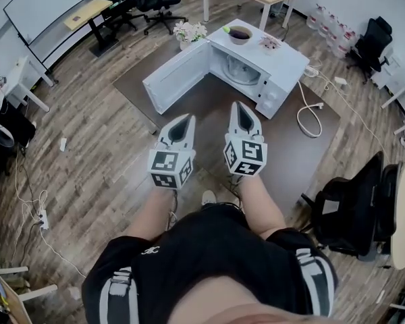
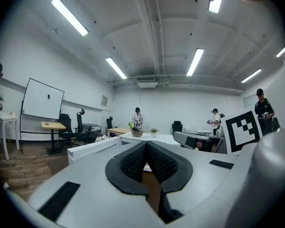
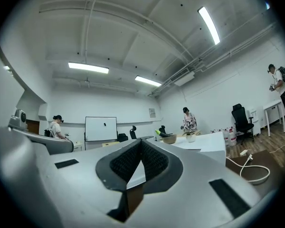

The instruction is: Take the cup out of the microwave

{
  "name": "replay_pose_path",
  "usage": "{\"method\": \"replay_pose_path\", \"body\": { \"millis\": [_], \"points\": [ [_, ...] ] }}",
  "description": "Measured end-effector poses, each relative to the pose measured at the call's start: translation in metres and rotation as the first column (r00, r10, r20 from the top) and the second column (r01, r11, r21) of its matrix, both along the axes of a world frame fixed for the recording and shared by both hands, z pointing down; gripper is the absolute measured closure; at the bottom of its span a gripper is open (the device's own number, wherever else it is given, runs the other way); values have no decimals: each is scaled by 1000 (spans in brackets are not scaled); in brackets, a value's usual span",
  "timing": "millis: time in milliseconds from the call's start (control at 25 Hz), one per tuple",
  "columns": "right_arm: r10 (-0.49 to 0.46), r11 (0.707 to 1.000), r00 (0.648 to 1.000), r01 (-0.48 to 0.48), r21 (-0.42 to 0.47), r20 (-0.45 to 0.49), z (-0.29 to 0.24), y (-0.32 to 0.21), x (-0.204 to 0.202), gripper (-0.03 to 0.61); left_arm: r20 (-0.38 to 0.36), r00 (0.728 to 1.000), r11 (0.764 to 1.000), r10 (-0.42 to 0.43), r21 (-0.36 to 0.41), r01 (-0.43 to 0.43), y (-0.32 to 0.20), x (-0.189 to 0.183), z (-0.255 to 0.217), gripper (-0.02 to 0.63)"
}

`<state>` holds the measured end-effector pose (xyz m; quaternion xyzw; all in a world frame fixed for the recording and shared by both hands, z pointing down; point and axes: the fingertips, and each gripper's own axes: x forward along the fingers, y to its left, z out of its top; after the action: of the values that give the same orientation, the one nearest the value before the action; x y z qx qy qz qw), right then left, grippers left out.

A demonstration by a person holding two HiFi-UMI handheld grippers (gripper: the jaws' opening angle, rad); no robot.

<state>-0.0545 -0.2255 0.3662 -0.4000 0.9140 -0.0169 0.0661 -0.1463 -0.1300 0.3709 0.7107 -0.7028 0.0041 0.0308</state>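
Observation:
A white microwave [image 1: 280, 63] stands on a low brown table [image 1: 209, 106], its door [image 1: 177, 77] swung open to the left. In its cavity [image 1: 241, 69] I see only a pale round shape, and I cannot make out a cup there. My left gripper [image 1: 184, 119] and right gripper [image 1: 241, 106] are held side by side in front of the opening, a short way off and pointing at it. Both are shut with nothing between the pads. In the left gripper view the left gripper [image 2: 146, 144] has its tips together. In the right gripper view the right gripper [image 3: 141, 141] looks the same.
A brown bowl [image 1: 240, 34] with a green thing in it and a small plant pot [image 1: 270, 44] sit on top of the microwave. Flowers [image 1: 189, 32] stand behind the door. A white cable [image 1: 309, 117] trails right. A black chair [image 1: 351, 208] is near right. People stand far off.

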Motion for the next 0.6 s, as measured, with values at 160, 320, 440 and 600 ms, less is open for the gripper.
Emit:
{"method": "replay_pose_path", "body": {
  "millis": [160, 320, 440, 600],
  "points": [
    [16, 1000, 1000, -16, 7, -7, -9, -54, -21, 577, -7, 1000, 1000, 21, 2, -21, -59, -24, -8, 614],
    [33, 999, 999, -33, 8, -18, -8, -84, -32, 577, -11, 999, 999, 47, -9, -48, -98, -34, -7, 614],
    [46, 999, 999, -45, 30, -27, -7, -96, -37, 577, -21, 997, 997, 74, -23, -75, -119, -40, -2, 614],
    [94, 995, 995, -93, 32, -16, -1, -112, -40, 577, -15, 990, 989, 143, -27, -143, -145, -46, 3, 614]
  ]
}}
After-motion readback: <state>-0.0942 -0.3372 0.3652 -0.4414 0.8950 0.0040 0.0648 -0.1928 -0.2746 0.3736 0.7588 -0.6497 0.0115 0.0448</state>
